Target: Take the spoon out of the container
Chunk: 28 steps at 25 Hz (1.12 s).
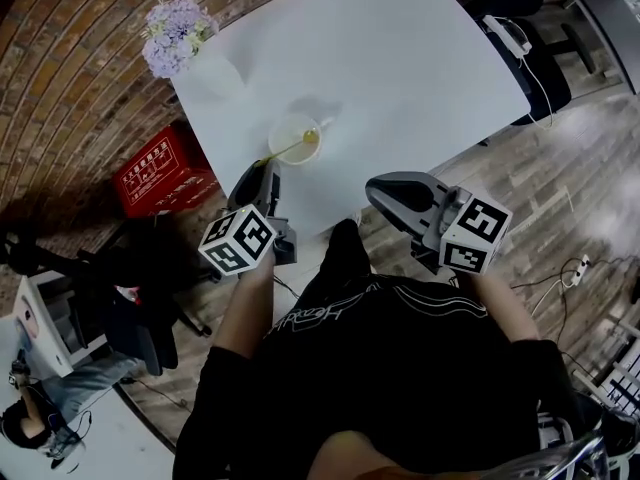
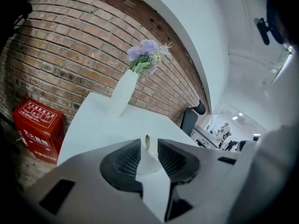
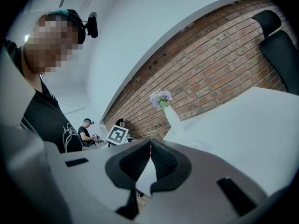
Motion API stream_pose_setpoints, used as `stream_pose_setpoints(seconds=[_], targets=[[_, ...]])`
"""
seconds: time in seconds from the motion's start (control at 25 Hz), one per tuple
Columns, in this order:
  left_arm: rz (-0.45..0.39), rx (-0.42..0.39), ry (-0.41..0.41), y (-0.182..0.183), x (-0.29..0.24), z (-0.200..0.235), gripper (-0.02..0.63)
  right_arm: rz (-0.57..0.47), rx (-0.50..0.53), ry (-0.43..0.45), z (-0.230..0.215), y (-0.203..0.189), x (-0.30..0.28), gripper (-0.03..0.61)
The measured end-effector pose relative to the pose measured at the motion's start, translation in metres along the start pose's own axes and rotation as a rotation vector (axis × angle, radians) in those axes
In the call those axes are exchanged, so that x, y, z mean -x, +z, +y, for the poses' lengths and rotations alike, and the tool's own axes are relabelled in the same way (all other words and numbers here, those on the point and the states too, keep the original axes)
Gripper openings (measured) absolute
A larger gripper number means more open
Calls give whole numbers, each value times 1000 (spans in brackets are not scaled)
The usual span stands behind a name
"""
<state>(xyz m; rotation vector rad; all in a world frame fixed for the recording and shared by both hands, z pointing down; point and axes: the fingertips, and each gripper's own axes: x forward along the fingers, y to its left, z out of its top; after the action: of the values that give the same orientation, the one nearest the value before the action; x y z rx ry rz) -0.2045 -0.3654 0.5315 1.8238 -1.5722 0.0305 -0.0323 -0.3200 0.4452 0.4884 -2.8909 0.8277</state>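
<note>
A round pale container [image 1: 292, 138] stands on the white table [image 1: 400, 58], near its front edge. A spoon [image 1: 300, 144] lies in it, bowl end to the right, its thin handle slanting down-left over the rim. My left gripper [image 1: 262, 175] sits just below the handle's end with its jaws open. In the left gripper view the spoon [image 2: 146, 142] shows end-on in the gap of the left gripper [image 2: 149, 147], and neither pad touches it. My right gripper [image 1: 377, 191] hangs off the table's front edge, shut on nothing; the tips of the right gripper [image 3: 150, 143] meet.
A white vase of purple flowers [image 1: 178, 34] stands at the table's far left corner, by the brick wall. A red crate [image 1: 160, 174] sits on the floor to the left. A black office chair [image 1: 520, 8] is beyond the table's right side. People sit in the background.
</note>
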Motion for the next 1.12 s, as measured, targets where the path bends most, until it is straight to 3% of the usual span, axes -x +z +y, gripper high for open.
stream_pose_setpoints(seconds=[0.44,1.12], targets=[[-22,47,24,6,-12,0,20,13,-35,-6,-3,-14,-1,-3],[-33,-26,19,18,-13,-7,6,7,-51,-11,-2,-19,-4,-3]])
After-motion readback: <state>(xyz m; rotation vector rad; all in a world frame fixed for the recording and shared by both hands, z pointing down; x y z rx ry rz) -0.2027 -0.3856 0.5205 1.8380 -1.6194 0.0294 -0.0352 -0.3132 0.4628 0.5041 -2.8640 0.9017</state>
